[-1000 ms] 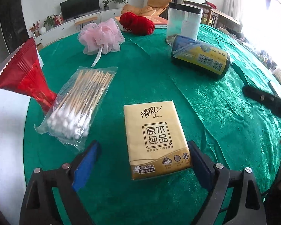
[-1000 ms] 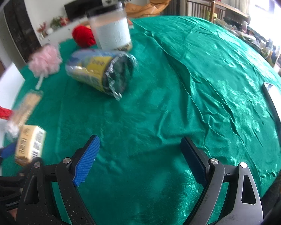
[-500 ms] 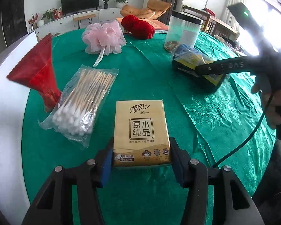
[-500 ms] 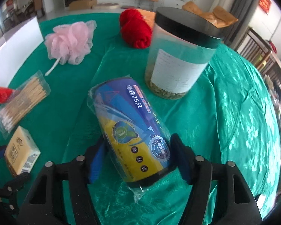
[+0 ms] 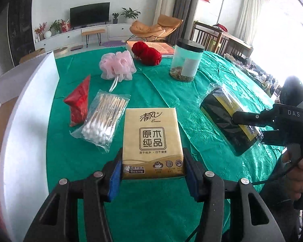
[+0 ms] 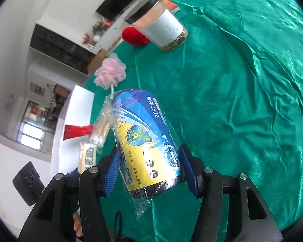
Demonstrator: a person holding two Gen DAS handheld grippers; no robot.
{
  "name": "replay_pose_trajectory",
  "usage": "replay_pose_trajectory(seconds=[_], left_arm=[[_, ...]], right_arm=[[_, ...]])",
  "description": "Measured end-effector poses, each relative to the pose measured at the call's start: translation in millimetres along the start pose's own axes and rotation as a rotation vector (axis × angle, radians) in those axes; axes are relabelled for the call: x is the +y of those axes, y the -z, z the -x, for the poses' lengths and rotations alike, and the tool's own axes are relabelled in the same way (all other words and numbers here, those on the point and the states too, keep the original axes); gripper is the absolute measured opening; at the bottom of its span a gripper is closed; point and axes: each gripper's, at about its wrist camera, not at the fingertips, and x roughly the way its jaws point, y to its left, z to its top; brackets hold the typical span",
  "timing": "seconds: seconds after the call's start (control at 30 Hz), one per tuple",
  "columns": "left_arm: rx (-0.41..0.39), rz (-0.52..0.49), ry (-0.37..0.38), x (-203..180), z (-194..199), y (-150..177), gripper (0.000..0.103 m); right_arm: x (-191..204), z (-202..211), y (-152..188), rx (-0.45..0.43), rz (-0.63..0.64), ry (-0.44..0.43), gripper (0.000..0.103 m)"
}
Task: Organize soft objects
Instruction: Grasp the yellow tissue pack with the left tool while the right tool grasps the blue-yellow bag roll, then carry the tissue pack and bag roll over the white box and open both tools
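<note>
My left gripper [image 5: 153, 174] is shut on a tan tissue pack [image 5: 152, 143] and holds its near end, lifted over the green tablecloth [image 5: 161, 92]. My right gripper [image 6: 149, 174] is shut on a blue and yellow wrapped roll of bags [image 6: 145, 139], raised and tilted above the cloth; the roll [image 5: 230, 119] and the right gripper also show in the left wrist view. The tissue pack also shows at lower left in the right wrist view [image 6: 87, 155].
On the cloth lie a cotton swab bag [image 5: 104, 119], a red packet [image 5: 78, 100], a pink bath pouf [image 5: 117, 65], red yarn [image 5: 146, 52] and a black-lidded clear jar [image 5: 185, 62]. A white board [image 5: 26, 121] edges the table at left.
Both grippers closed from open, the left on the tissue pack, the right on the roll. Both objects have since been lifted, and the right one has tilted.
</note>
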Motion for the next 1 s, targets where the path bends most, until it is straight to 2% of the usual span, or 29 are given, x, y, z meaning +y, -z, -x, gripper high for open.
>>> replay_pose_trajectory(seconds=[0.2, 0.33, 0.47, 0.53, 0.63, 0.77, 0.83, 0.87, 0.9, 0.93, 0.97, 1.0], left_arm=[[-0.004, -0.013, -0.040, 2.1, 6.0, -1.2, 0.053], [-0.013, 0.002, -0.035, 8.8, 15.5, -0.4, 0.053], [-0.056, 0.083, 0.028, 33.4, 46.4, -7.1, 0.053], [-0.095, 0.117, 0.014, 54.1, 70.9, -10.4, 0.053], [-0.155, 0.158, -0.082, 96.7, 112.6, -8.5, 0.053], [-0.190, 0.272, -0.260, 164.4, 160.6, 12.1, 0.054], [-0.183, 0.335, -0.376, 193.8, 171.8, 26.5, 0.066], [-0.173, 0.367, -0.431, 208.2, 174.9, 33.9, 0.087], [-0.167, 0.394, -0.490, 218.8, 176.9, 40.5, 0.096], [-0.167, 0.421, -0.567, 228.7, 179.1, 48.0, 0.097], [-0.171, 0.440, -0.599, 236.7, 180.1, 54.7, 0.097], [-0.168, 0.458, -0.600, 241.3, 178.6, 59.0, 0.097]], right_arm=[[7.3, 1.5, 6.5, -0.009, -0.027, -0.039, 0.059], [12.3, 5.3, 11.3, -0.013, -0.032, -0.045, 0.058], [27.8, 3.4, 15.7, -0.004, -0.032, -0.076, 0.058], [47.6, -2.6, 16.0, 0.013, -0.032, -0.124, 0.058], [104.5, -15.3, 20.5, 0.051, 0.028, -0.222, 0.058], [202.9, -50.3, 44.1, 0.140, 0.149, -0.346, 0.058], [249.1, -75.2, 62.8, 0.197, 0.197, -0.417, 0.060], [266.9, -88.4, 71.6, 0.225, 0.219, -0.447, 0.063], [280.1, -101.6, 78.4, 0.251, 0.241, -0.461, 0.066], [288.4, -111.9, 82.5, 0.268, 0.260, -0.460, 0.068], [291.7, -118.2, 84.8, 0.269, 0.277, -0.446, 0.068], [290.0, -120.5, 84.8, 0.252, 0.301, -0.421, 0.068]])
